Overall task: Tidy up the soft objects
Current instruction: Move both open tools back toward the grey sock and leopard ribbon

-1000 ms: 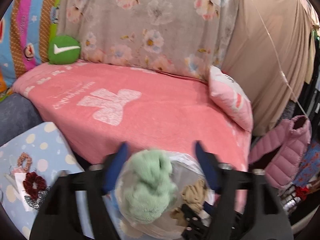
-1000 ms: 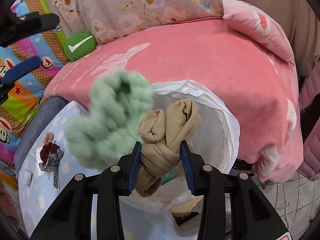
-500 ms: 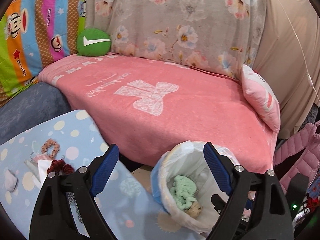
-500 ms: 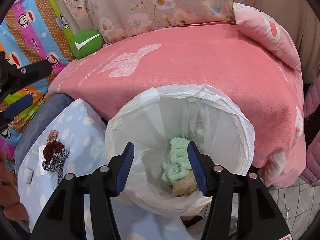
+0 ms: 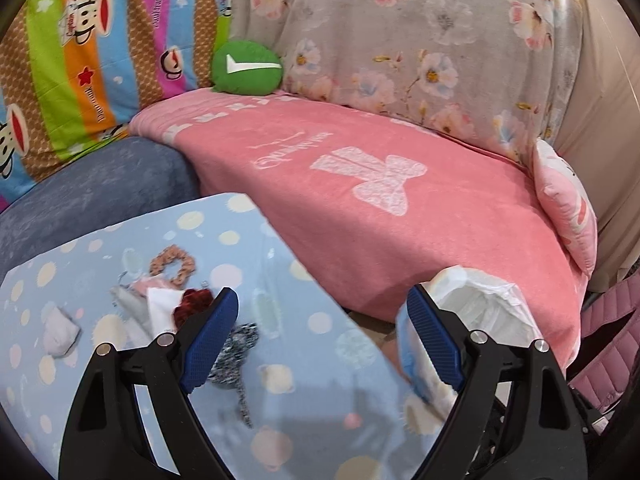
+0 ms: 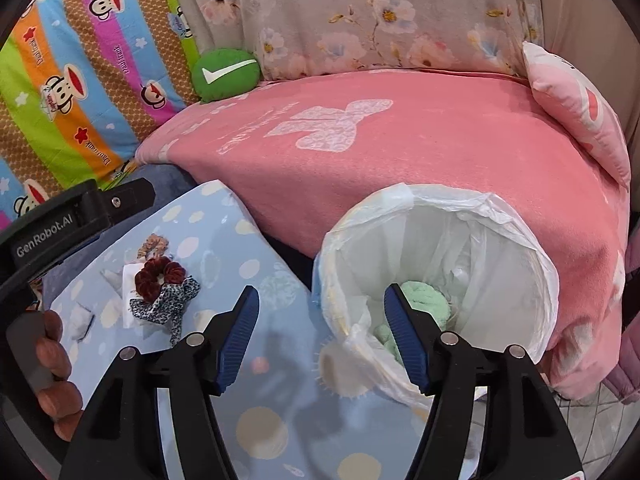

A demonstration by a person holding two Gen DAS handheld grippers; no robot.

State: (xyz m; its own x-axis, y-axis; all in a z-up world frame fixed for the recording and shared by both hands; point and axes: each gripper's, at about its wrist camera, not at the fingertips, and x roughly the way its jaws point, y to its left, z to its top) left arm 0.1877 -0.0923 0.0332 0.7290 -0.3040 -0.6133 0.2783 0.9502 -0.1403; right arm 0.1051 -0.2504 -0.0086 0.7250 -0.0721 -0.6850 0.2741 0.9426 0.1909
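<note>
- left gripper (image 5: 322, 334) jaws spread wide, nothing between them; hovers over the blue dotted cloth (image 5: 280, 420), aimed at the small pile of soft items
- right gripper (image 6: 320, 330) also wide and empty, sits at the near rim of the lined bin (image 6: 516, 248)
- green fluffy item (image 6: 426, 300) lies at the bottom of the bin, counts as sorted; anything under it is hidden
- left to sort, all on the cloth: dark red scrunchie (image 6: 160, 274), leopard-print scrunchie (image 6: 168, 304) touching it with a tail trailing toward the grippers, peach scrunchie (image 5: 173, 263) just behind, small white cloth pieces (image 5: 60, 332) to the left
- handling guess: all very light, limp, squashy; nothing fragile; velvet one likely grips well, won't slip
- best hold: pinch across the ring band of a scrunchie, fingers straddling the puffy edge; grabbing the leopard tail would probably let it dangle and swing
- risk: red and leopard ones overlap, a pinch may lift both; a white card or paper (image 6: 130, 280) under them may come along
- cloth itself is soft, pads could snag it if pressed too deep
- around: pink blanket (image 5: 400, 208) on the sofa behind, green round cushion (image 5: 246, 66) at the back, pink pillow (image 6: 576, 108) on the right; none block the path
- bin stands just beside the cloth, its loose bag rim (image 6: 360, 344) folds inward at the near side, could catch a drop
</note>
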